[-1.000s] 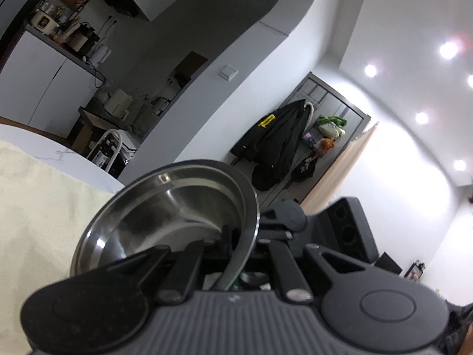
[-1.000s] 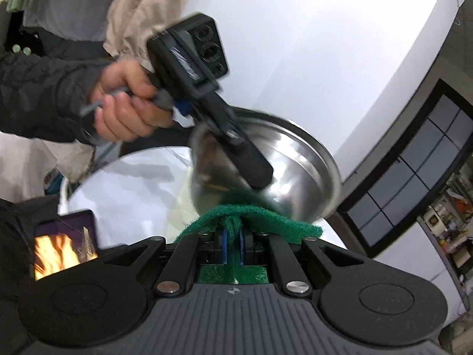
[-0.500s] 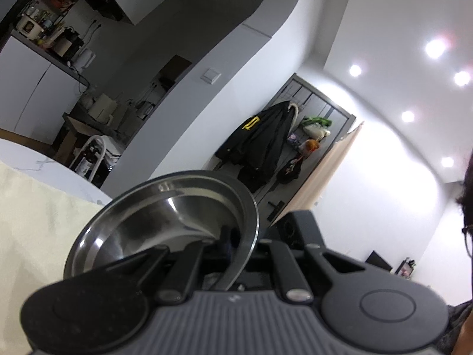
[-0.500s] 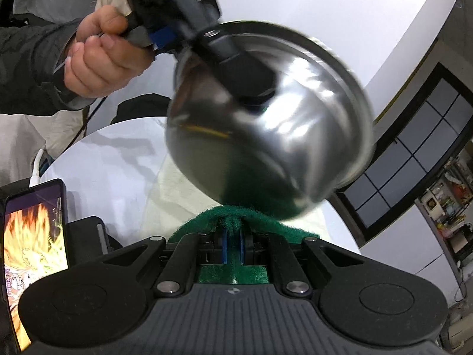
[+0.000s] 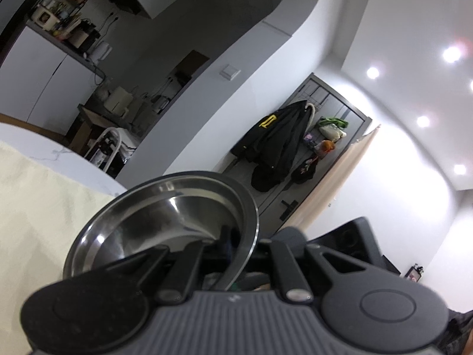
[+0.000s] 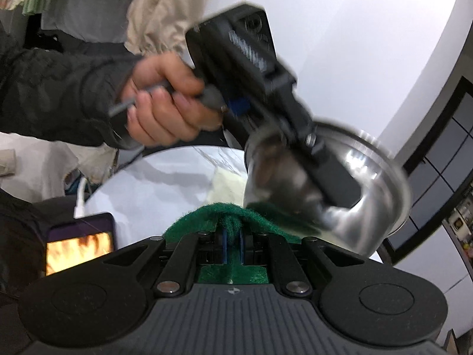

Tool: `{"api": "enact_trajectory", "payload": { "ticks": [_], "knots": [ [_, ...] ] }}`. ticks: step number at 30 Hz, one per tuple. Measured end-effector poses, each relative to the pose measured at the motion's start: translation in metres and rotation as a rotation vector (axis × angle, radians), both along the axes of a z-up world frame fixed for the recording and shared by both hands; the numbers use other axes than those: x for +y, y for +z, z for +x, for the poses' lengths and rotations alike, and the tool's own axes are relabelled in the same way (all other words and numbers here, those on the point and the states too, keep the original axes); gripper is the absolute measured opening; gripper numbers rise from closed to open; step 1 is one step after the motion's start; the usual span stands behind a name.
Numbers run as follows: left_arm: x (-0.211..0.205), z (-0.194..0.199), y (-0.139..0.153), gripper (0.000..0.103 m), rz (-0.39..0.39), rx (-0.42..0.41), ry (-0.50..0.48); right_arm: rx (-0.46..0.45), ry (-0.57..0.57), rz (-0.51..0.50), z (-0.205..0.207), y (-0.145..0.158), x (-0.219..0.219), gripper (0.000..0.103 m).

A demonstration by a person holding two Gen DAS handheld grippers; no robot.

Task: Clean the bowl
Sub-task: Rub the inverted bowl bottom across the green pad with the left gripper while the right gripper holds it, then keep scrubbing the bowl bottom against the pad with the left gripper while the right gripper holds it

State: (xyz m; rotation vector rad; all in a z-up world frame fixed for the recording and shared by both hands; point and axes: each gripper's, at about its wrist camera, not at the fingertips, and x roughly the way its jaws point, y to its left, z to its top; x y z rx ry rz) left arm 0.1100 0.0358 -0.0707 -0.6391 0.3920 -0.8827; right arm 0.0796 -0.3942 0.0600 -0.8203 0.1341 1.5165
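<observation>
Left wrist view: the left gripper (image 5: 233, 254) is pinched on the rim of the steel bowl (image 5: 142, 236), one finger inside the wall and the other outside it. The bowl is held up in the air, tipped on edge, its hollow facing the camera, above a cream cloth (image 5: 38, 207) that lies on the white marble table (image 5: 59, 151). The inside of the bowl looks bare and shiny; no scrubbing pad shows in it from here. No writing can be read in this view; a yellow mark on the black coat (image 5: 275, 142) hanging by the door is too small to make out.

Right wrist view: the right gripper (image 6: 232, 245) is pressed together on a folded green scouring pad (image 6: 224, 216), whose top edge lies just under the bowl's (image 6: 340, 195) outer wall, at or very near contact. A hand (image 6: 162, 103) in a dark sleeve holds the left gripper (image 6: 334, 177), which clamps the bowl above the table's far edge. The bowl is blurred, so it seems to be in motion. A phone (image 6: 79, 242) with a flame picture stands at the table's near left edge. White lettering on the left gripper's body is smeared and unreadable.

Judged from this, the step in hand is scrubbing the bowl's outside. The next move calls for keeping the pad pressed against the steel while the bowl is turned, with a firm hold on the rim so that it does not slip.
</observation>
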Motion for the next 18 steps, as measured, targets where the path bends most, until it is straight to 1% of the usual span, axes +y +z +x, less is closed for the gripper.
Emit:
{"api": "enact_trajectory", "payload": {
  "ticks": [4,7,12,18],
  "knots": [
    [0.007,-0.005,-0.003,0.005,0.009,0.007,0.005,-0.029,-0.019,0.003,-0.001,0.007,-0.006,0.008],
    [0.009,-0.008,-0.002,0.005,0.032,0.011,0.016,-0.041,-0.052,0.009,0.01,0.019,-0.02,0.008],
    [0.007,-0.013,0.003,0.004,0.038,-0.005,0.004,-0.067,-0.117,-0.005,0.03,0.012,-0.021,0.008],
    [0.001,-0.018,0.011,0.005,-0.001,-0.041,-0.032,-0.072,-0.163,-0.037,0.048,0.0,-0.018,0.008]
  ]
}}
